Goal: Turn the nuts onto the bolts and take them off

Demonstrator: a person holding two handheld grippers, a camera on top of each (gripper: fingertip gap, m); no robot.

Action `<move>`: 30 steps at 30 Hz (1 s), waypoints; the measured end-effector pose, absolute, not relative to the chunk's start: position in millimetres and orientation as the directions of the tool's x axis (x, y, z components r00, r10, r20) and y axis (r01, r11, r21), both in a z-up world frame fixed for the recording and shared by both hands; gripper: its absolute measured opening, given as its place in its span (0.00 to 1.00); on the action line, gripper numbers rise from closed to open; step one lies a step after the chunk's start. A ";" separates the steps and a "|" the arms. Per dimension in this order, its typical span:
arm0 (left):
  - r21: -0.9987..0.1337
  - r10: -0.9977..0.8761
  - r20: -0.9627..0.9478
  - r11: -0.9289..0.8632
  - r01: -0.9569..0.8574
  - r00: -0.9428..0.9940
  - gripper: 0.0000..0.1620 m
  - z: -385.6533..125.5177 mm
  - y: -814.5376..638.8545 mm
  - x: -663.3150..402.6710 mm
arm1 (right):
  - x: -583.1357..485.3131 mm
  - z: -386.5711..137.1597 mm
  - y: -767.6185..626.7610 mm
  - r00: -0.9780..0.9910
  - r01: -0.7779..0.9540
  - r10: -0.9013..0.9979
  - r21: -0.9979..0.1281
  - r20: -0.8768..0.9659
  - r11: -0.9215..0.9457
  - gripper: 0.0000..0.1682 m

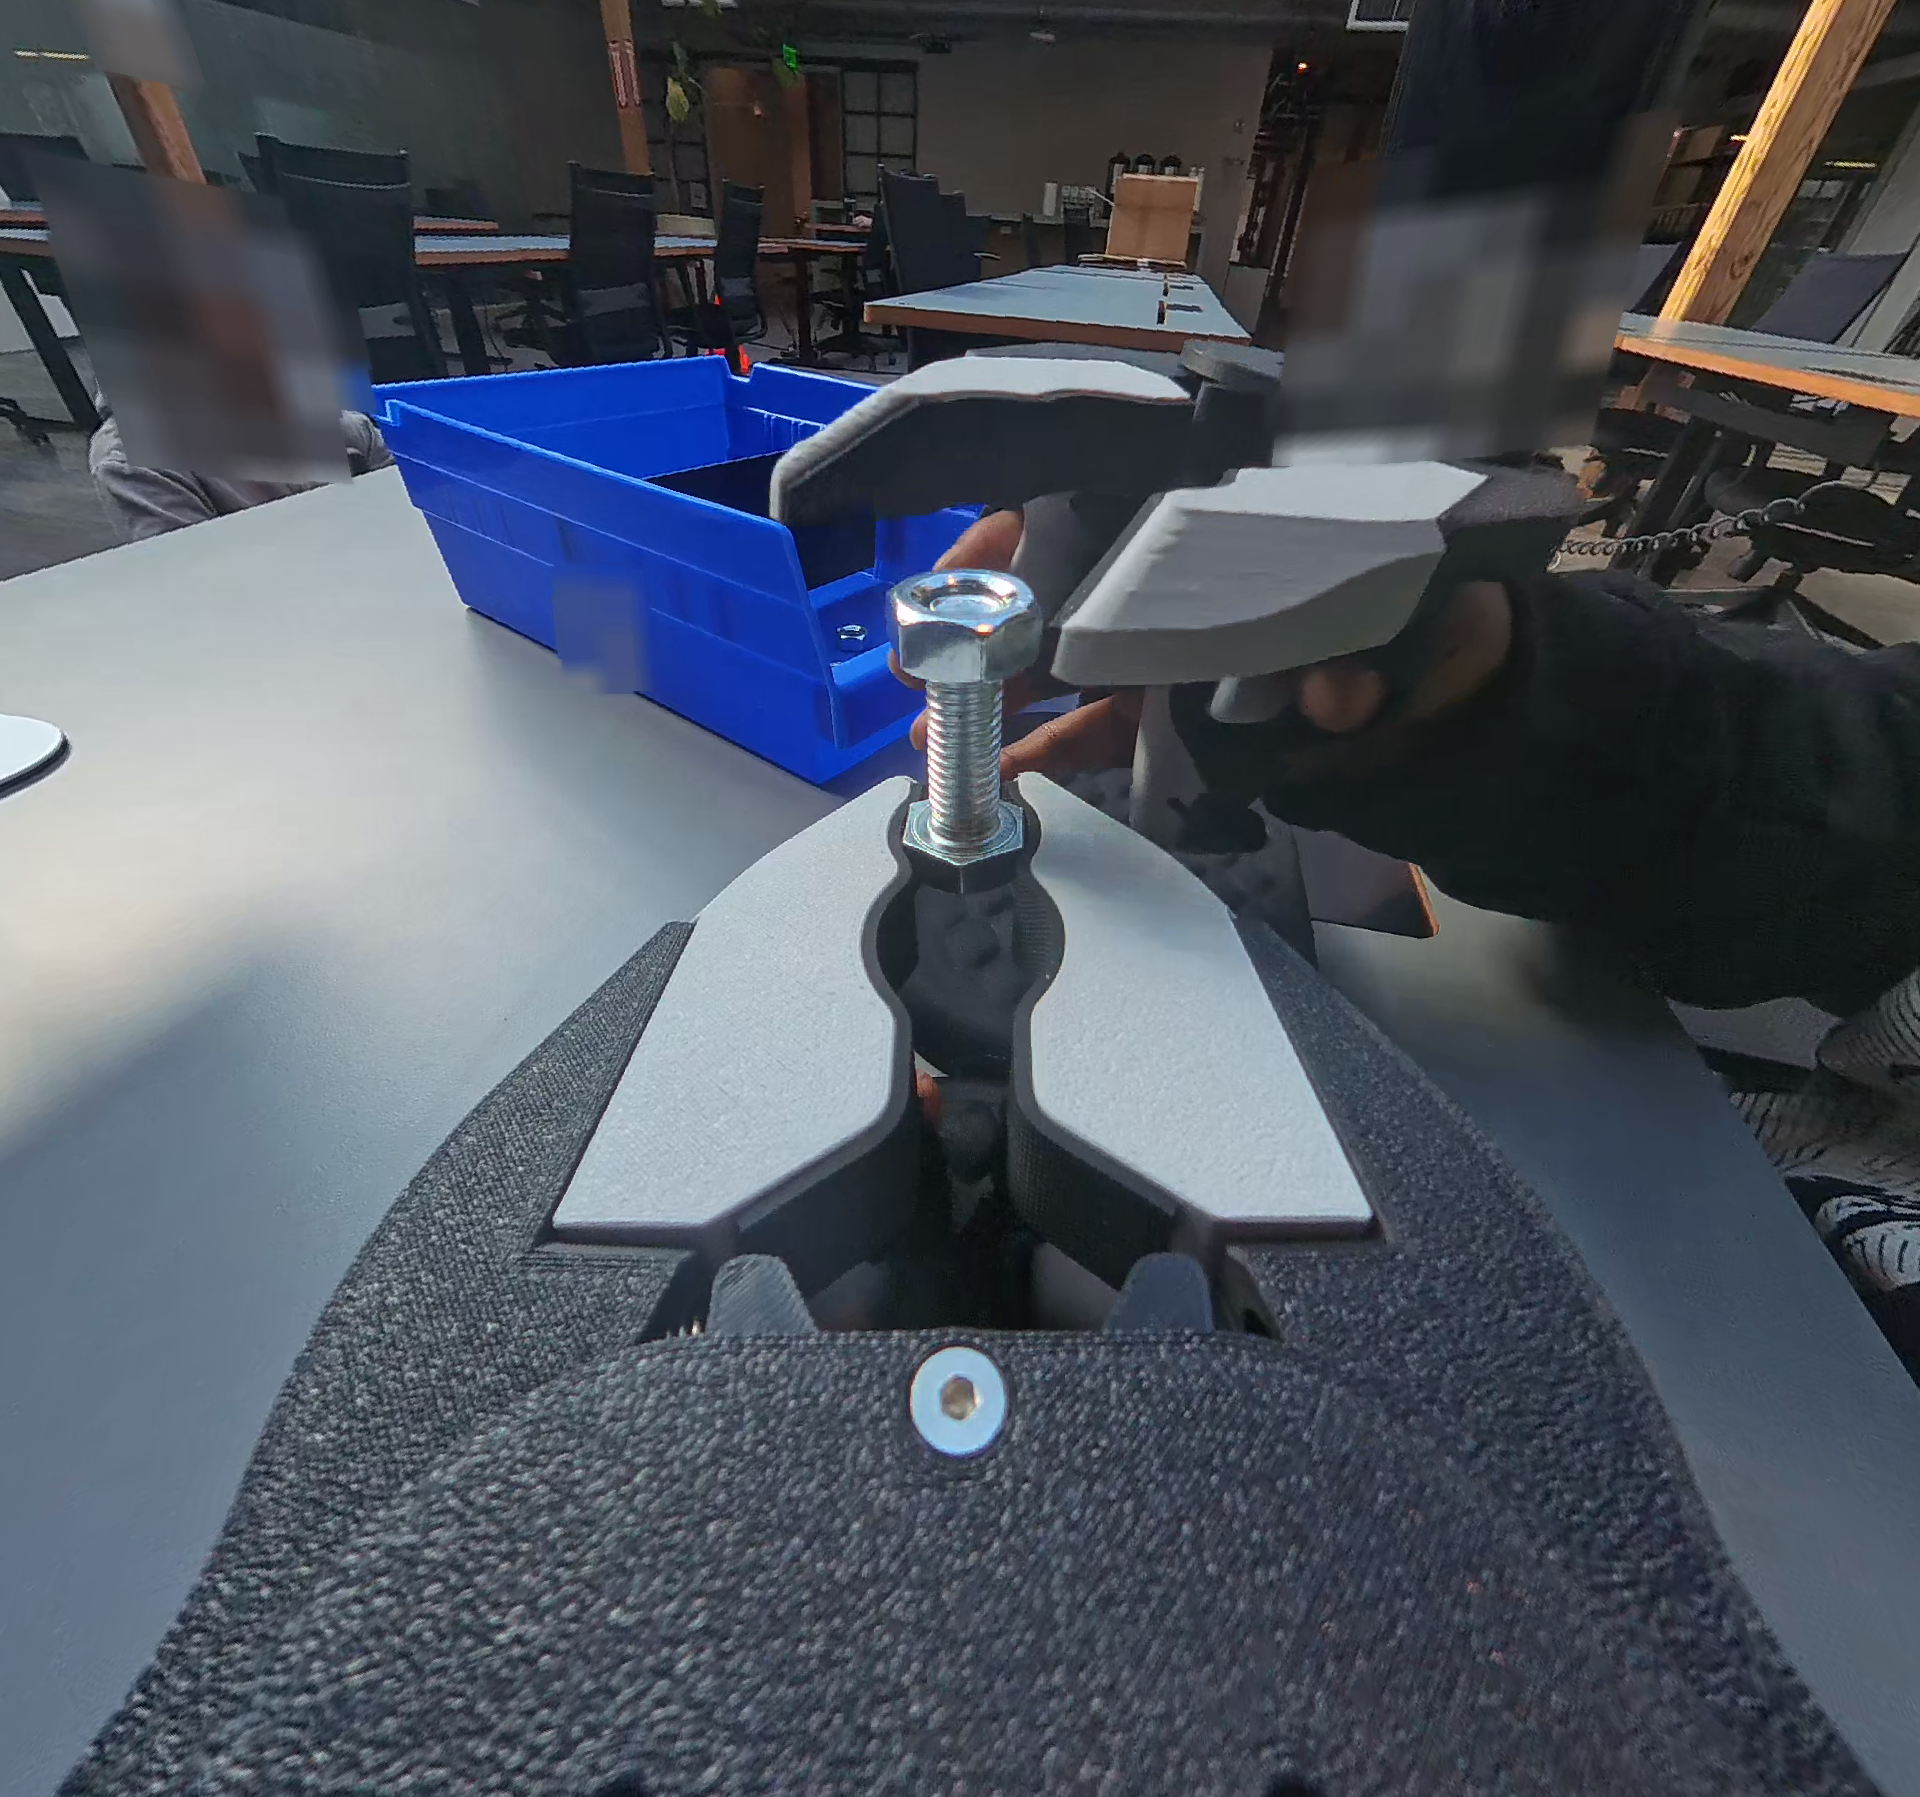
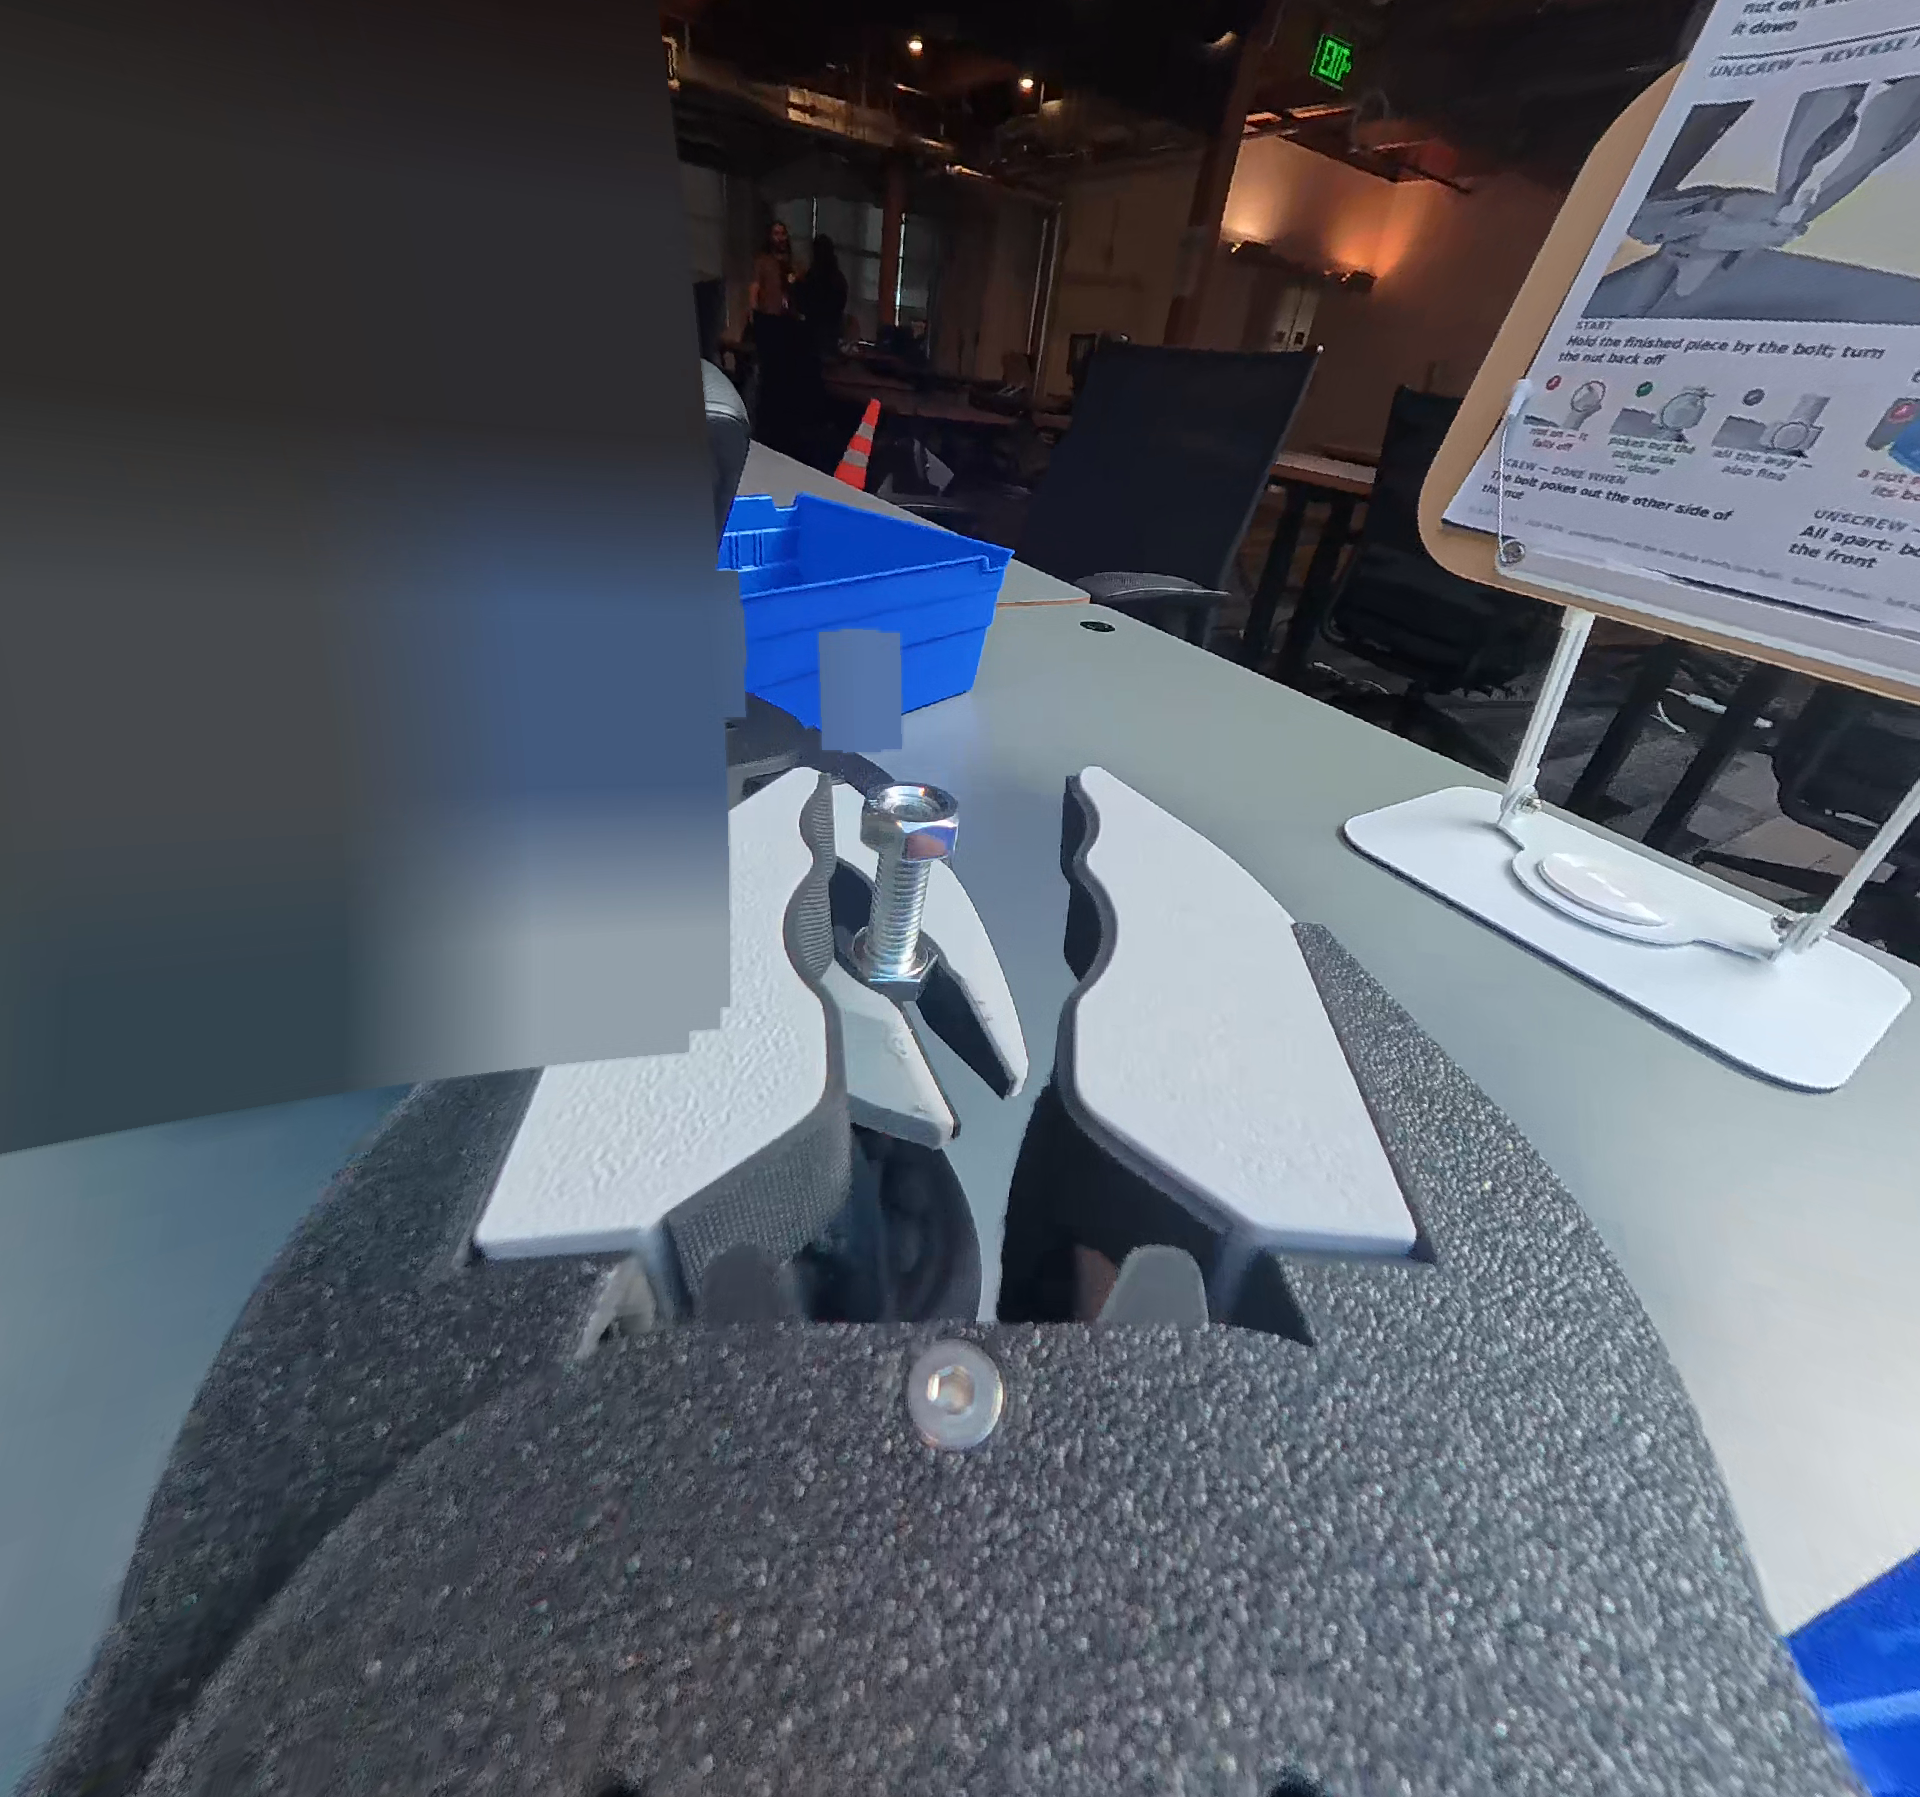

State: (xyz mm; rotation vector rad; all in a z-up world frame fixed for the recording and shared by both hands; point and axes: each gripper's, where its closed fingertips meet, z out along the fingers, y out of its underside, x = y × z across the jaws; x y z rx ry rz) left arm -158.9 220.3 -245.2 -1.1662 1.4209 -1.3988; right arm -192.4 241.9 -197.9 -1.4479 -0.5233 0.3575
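A silver bolt point(image 1: 964, 755) stands upright with a hex nut point(image 1: 966, 630) on its top end. My left gripper point(image 1: 966, 817) is shut on the bolt's lower hex end and holds it above the grey table point(image 1: 312, 812). My right gripper point(image 1: 930, 568), held by a gloved hand point(image 1: 1558, 739), is open, with one finger on each side of the nut and not touching it. In the right wrist view the nut point(image 2: 909, 822) sits between the right gripper's point(image 2: 940, 791) fingers, closer to the left one. The left gripper point(image 2: 899, 978) shows below it, shut on the bolt point(image 2: 894, 900).
A blue bin point(image 1: 623, 521) stands on the table behind the bolt, with a loose nut point(image 1: 852, 635) inside; it also shows in the right wrist view point(image 2: 883, 594). An instruction board point(image 2: 1714, 293) on a white stand base point(image 2: 1662, 978) stands at the right. Office chairs and tables lie beyond. The tips of one gripper are about 6 cm away from the tips of the other.
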 end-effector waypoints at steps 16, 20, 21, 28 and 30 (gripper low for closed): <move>-0.996 -0.967 0.060 -0.043 -0.073 -0.246 0.08 -245.0 220.9 -158.6 | -176.1 -203.7 230.8 0.850 0.123 0.503 -0.988 0.154 0.095 0.03; -0.996 -0.967 0.061 -0.045 -0.072 -0.246 0.08 -244.8 221.0 -158.8 | -170.5 -200.6 229.6 0.859 0.097 0.493 -0.990 0.134 0.101 0.08; -0.996 -0.967 0.062 -0.046 -0.071 -0.246 0.08 -244.7 221.1 -158.9 | -172.3 -197.4 229.0 0.857 0.074 0.501 -0.991 0.120 0.111 0.12; -0.997 -0.967 0.058 -0.041 -0.072 -0.247 0.08 -244.9 220.7 -159.0 | -190.9 -199.5 246.1 0.849 0.051 0.521 -0.995 0.089 0.087 0.30; -0.997 -0.967 0.059 -0.043 -0.071 -0.247 0.08 -244.8 220.7 -159.0 | -194.1 -200.9 251.7 0.852 0.053 0.517 -0.995 0.088 0.083 0.29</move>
